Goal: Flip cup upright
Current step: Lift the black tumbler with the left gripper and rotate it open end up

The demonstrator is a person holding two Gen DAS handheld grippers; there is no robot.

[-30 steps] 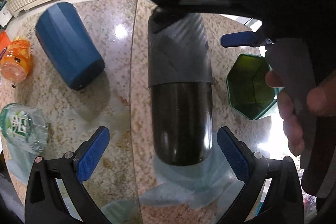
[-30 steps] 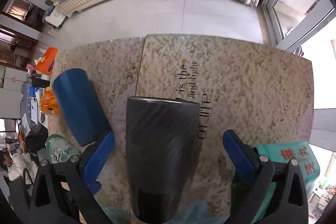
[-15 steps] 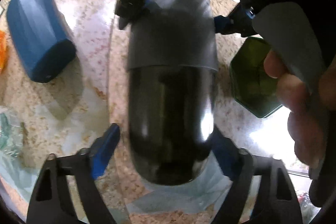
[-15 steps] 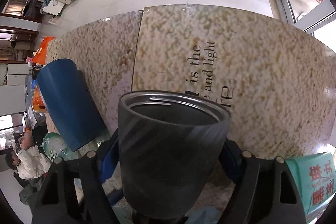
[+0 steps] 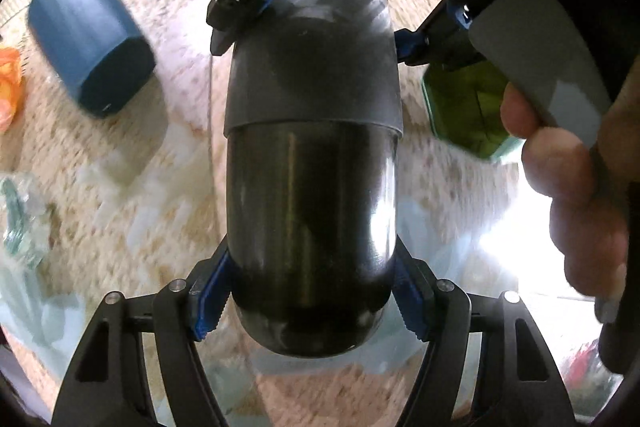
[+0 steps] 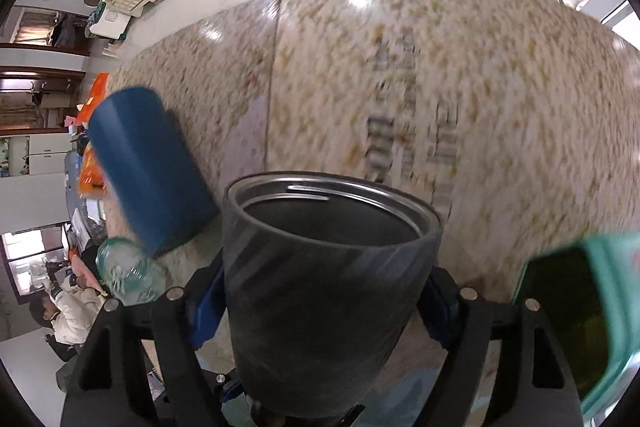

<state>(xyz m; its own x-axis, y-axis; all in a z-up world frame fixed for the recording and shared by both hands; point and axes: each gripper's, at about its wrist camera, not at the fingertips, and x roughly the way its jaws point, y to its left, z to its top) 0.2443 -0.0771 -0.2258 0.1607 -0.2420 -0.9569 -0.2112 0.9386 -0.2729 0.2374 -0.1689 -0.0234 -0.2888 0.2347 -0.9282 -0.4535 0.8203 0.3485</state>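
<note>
While both grippers clamp it, the dark cup [image 5: 312,163] hangs above the speckled table [image 5: 168,163].
Left wrist view: the left gripper [image 5: 310,301] pinches the glossy base; a blue cup [image 5: 90,41] lies apart. Right wrist view: the right gripper [image 6: 320,301] squeezes the ribbed wall, open mouth facing away; a green container [image 6: 580,319] sits at right.

The left gripper [image 5: 310,297] sits at the bottom middle of its frame, both blue pads squeezing a cup. The right gripper [image 6: 320,301] squeezes it too. A hand [image 5: 576,183] at the right edge holds that gripper's handle.
</note>
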